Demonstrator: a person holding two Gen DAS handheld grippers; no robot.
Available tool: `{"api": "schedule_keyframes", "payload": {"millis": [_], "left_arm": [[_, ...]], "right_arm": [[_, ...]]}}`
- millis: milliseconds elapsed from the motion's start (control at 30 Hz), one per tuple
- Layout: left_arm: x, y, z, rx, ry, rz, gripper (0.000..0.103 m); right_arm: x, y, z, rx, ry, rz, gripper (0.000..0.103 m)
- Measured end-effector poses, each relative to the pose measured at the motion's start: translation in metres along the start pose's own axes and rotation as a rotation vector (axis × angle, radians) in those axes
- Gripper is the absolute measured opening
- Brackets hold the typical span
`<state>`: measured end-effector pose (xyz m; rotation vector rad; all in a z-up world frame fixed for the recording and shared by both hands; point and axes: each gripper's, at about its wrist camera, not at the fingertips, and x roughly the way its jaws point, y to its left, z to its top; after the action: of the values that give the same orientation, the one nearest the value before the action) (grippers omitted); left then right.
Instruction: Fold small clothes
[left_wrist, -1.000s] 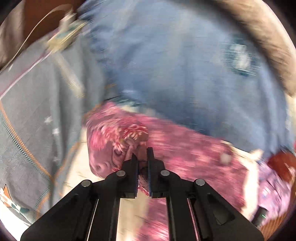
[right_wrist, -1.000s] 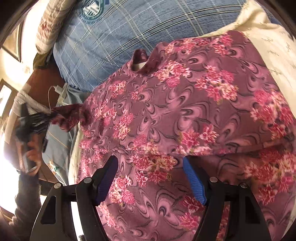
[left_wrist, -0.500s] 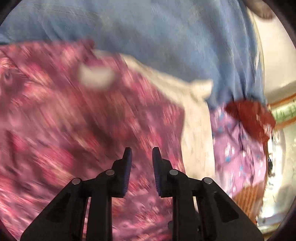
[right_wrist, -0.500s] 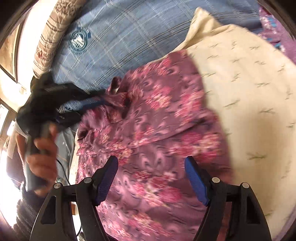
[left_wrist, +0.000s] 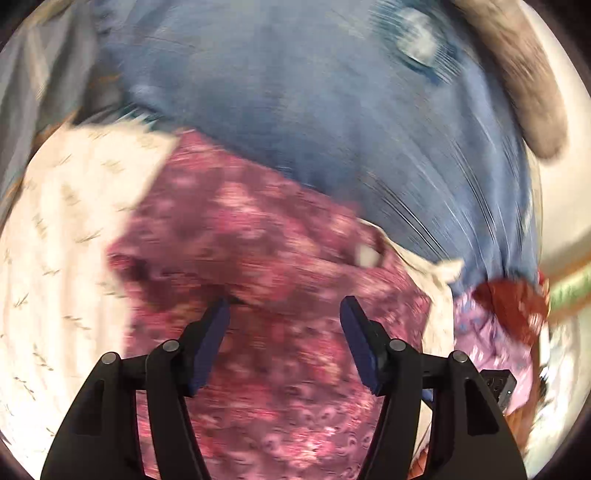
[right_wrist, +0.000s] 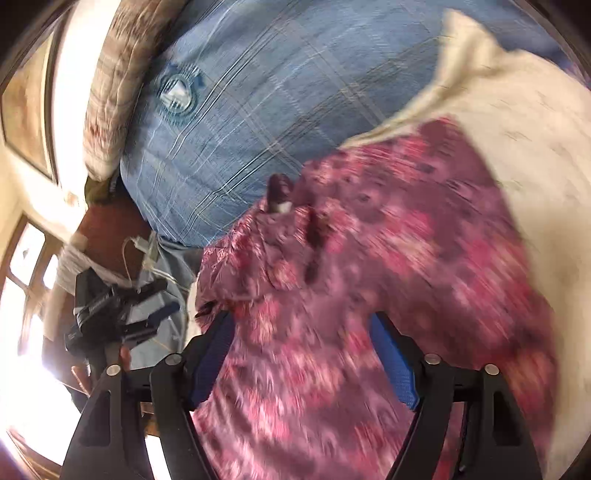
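Bed surface is a cream sheet (left_wrist: 55, 258) with little sprig marks, a big blue checked pillow (left_wrist: 314, 129) filling the top of both views, and a brownish quilted roll (right_wrist: 110, 85) at the upper left of the right wrist view.

So the thing being folded is the maroon floral top (right_wrist: 369, 277), sprawled over the cream sheet in the middle and lower half of both frames, its collar up near the pillow's edge.

Left gripper (left_wrist: 284, 314): jaws are opening, with the fabric below and behind them but nothing pinched that I can see. Right gripper (right_wrist: 303, 328): jaws spread wide, hovering over the top, not clamped on anything either.

What could go sideways, imo:
- everything's motion-blurred, so going for an edge now could mean grabbing a bunched layer, or the sheet under it, instead of one clean hem
- the cloth looks thin and floppy, so the fold may slump or open up with nothing holding it
- a pink garment (left_wrist: 487, 339) and a red one (left_wrist: 513, 302) sit at the right edge of the left wrist view, close enough to snag
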<state>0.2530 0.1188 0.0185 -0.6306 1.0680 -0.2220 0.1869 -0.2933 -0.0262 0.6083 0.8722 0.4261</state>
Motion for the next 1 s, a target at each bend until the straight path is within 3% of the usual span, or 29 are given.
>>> {"api": "schedule_keyframes", "payload": {"millis": [167, 300, 333, 367, 400, 433, 467, 600, 700, 800, 867, 900, 1000], "left_arm": [[0.024, 0.044, 0.008, -0.133, 0.028, -0.044, 0.062], [0.055, 0.044, 0.017, -0.132, 0.050, -0.008, 0.062], [0.063, 0.046, 0.020, -0.136, 0.051, 0.014, 0.062], [0.071, 0.050, 0.023, -0.148, 0.054, 0.026, 0.059], [0.073, 0.053, 0.026, -0.159, 0.054, 0.027, 0.055], [0.070, 0.056, 0.028, -0.168, 0.046, 0.031, 0.032], [0.065, 0.057, 0.029, -0.178, 0.041, 0.011, 0.013], [0.029, 0.050, 0.022, -0.164, -0.011, -0.074, 0.011], [0.010, 0.034, 0.002, -0.129, -0.014, -0.143, 0.011], [0.014, 0.026, -0.027, -0.084, 0.012, -0.115, 0.011], [0.019, 0.033, -0.043, -0.100, 0.038, -0.122, 0.011], [0.018, 0.039, -0.046, -0.121, 0.040, -0.137, 0.011], [0.010, 0.047, -0.046, -0.171, 0.031, -0.168, 0.014]], "right_arm": [[0.058, 0.019, 0.027, -0.071, 0.037, -0.066, 0.078], [0.093, 0.024, 0.033, -0.098, 0.046, -0.119, 0.075], [0.100, 0.025, 0.033, -0.102, 0.054, -0.119, 0.062], [0.110, 0.029, 0.033, -0.124, 0.063, -0.137, 0.028], [0.116, 0.032, 0.033, -0.146, 0.073, -0.161, 0.009], [0.120, 0.034, 0.035, -0.154, 0.090, -0.153, 0.005], [0.114, 0.035, 0.037, -0.138, 0.073, -0.122, 0.005], [0.047, 0.033, 0.053, -0.076, -0.070, 0.074, 0.005], [-0.008, 0.021, 0.055, -0.064, -0.145, 0.112, 0.005], [-0.032, -0.012, 0.044, -0.042, -0.137, 0.009, 0.005], [-0.027, -0.044, 0.028, -0.006, -0.068, -0.144, 0.005], [-0.023, -0.055, 0.023, 0.004, -0.034, -0.180, 0.005], [-0.027, -0.074, 0.004, 0.043, 0.006, -0.201, 0.011]]}}
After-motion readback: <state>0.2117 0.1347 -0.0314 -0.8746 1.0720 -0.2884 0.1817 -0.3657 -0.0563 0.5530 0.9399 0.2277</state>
